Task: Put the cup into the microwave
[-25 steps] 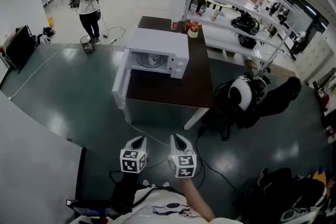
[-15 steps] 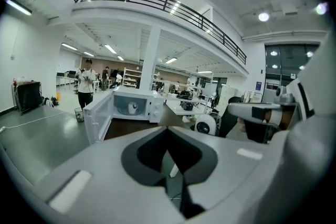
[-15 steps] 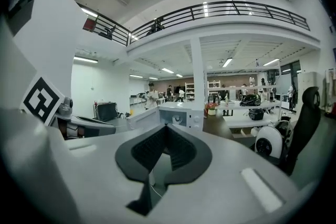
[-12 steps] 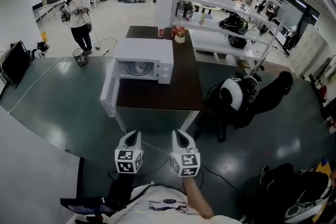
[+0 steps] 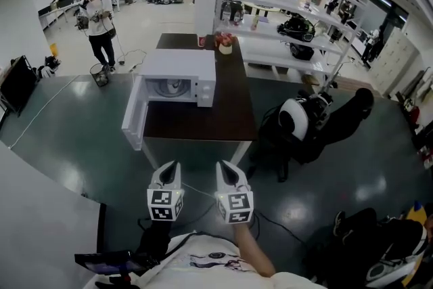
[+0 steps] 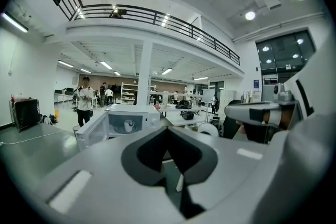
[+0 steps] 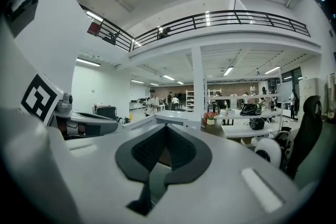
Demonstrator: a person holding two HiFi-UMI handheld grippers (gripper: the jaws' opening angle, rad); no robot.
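Floor (image 5: 67, 125) of dark grey-green fills the wide hall on every side of the microwave (image 5: 177, 68), which is white and stands on the left part of a dark brown table (image 5: 216, 115) with white legs. Long white shelves (image 5: 284, 7) loaded with gear run to the right of the microwave and beyond it, past a white pillar. A black office chair (image 5: 325, 125) with a round white thing on it sits to the right of the microwave, just off the table's edge. A person (image 5: 99, 20) in a white top stands well to the left of the microwave and further back, with a small wire bin (image 5: 100, 74) close by. The microwave's door (image 5: 133, 120) hangs wide open to its left, out past the table's edge. The left gripper (image 5: 170, 170) and the right gripper (image 5: 225, 170) are held side by side in front of the microwave, well apart from it and out over the floor, both pointing towards it. Each has its jaws pressed together with nothing between them. The cup (image 6: 128, 125), white, stands inside the microwave's open cavity. Behind the microwave on the table are a pot of red flowers (image 5: 225, 45) and a small red container (image 5: 201, 41).
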